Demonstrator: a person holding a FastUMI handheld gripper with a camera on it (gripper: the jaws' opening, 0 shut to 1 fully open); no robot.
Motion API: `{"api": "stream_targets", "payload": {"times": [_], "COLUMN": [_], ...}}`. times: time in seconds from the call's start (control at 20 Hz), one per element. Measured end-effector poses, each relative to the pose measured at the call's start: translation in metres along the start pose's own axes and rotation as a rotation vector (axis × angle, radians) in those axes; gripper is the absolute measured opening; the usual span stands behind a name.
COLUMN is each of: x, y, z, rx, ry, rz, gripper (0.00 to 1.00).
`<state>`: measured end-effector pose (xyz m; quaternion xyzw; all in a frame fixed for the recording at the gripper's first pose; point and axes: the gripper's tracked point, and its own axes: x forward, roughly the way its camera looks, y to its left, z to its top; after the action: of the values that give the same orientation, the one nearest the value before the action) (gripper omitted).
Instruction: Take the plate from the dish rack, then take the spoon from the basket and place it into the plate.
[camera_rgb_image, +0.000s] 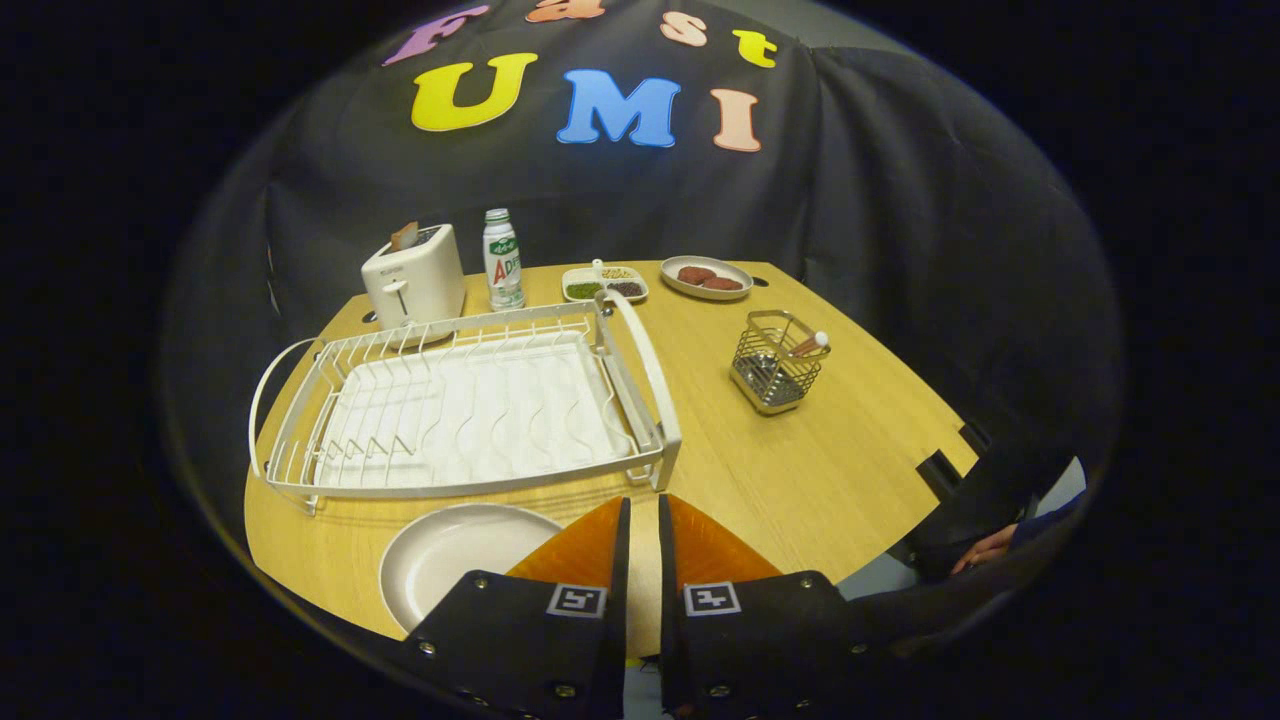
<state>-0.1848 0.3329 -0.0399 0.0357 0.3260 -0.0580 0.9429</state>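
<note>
Gripper fingers nearly together, holding nothing, beside plate on table. Dish rack just ahead; basket with spoon beyond, unobstructed.

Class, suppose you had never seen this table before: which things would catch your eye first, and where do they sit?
The big white dish rack fills the table's middle, just beyond the gripper, whose fingers are nearly closed on nothing. A white plate lies on the table beside the fingers, in front of the rack. Farther off stands a wire basket with a spoon leaning in it.
</note>
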Motion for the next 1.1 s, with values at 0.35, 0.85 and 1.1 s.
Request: {"api": "stream_targets", "payload": {"times": [0.35,0.85,1.1], "x": [0.042,0.108,0.131], "y": [-0.075,-0.133,-0.138], "z": [0.052,0.08,0.078], "rx": [0.063,0.066,0.049], "ry": [-0.04,-0.009,0.029], "rz": [-0.153,-0.212,-0.191], "gripper": [0.14,0.29,0.29]}}
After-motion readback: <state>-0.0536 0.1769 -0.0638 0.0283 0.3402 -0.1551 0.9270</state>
